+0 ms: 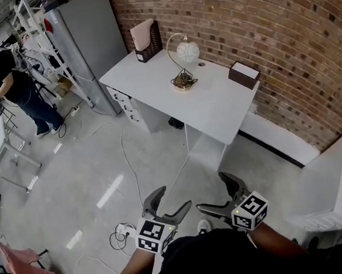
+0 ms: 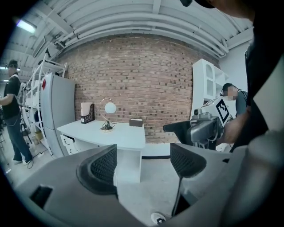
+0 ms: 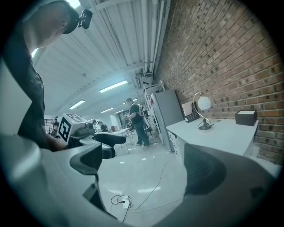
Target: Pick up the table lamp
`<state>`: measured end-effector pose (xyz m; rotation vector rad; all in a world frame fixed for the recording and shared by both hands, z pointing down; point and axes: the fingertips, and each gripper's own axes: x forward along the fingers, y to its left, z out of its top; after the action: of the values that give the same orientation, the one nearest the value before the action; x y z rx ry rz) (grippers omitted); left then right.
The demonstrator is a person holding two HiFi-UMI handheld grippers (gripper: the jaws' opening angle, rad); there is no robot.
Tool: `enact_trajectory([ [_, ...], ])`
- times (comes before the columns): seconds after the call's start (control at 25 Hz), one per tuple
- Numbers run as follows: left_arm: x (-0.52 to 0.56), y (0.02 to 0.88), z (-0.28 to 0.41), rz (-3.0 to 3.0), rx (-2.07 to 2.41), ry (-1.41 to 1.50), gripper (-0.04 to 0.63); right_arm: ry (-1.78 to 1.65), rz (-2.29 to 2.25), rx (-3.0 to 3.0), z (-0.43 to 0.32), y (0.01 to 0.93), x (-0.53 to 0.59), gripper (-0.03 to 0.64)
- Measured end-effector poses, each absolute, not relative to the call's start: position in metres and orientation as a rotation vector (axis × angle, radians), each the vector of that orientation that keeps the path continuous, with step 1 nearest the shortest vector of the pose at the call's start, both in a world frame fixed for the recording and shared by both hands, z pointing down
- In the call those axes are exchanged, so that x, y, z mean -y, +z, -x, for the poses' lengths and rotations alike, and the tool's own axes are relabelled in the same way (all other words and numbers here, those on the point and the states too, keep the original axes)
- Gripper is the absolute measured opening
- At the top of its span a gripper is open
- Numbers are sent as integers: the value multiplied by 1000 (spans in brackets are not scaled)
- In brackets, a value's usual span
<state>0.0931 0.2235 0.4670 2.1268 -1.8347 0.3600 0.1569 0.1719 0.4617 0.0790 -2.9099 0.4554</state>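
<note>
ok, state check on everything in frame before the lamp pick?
left gripper: open, empty.
right gripper: open, empty.
table lamp: upright on the desk, untouched.
file holder: upright at the desk's back corner, papers inside.
dark box: flat on the desk by the brick wall.

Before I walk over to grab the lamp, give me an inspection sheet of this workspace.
Surface: white table against the brick wall, mostly bare.
Job's things: table lamp upright on the table, untouched.
Clutter: file holder at one end; dark box at the other.
Grippers: left gripper and right gripper, jaws apart, empty, far from the table.
Cables: cable trails across the floor; power strip lies nearby.
Surroundings: grey cabinet beside the table; person standing far left.
</note>
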Motion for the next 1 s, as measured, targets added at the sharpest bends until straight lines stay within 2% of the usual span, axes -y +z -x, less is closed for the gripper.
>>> enact_trajectory([
  [0.72,-137,481,-68,-2107,1774,413,373,537,-58,2888,-130,481,-96,577],
  [1.0,-104,487,-34,-2141,1750,397,373,515,-112,2878,-101,484,-63,575],
])
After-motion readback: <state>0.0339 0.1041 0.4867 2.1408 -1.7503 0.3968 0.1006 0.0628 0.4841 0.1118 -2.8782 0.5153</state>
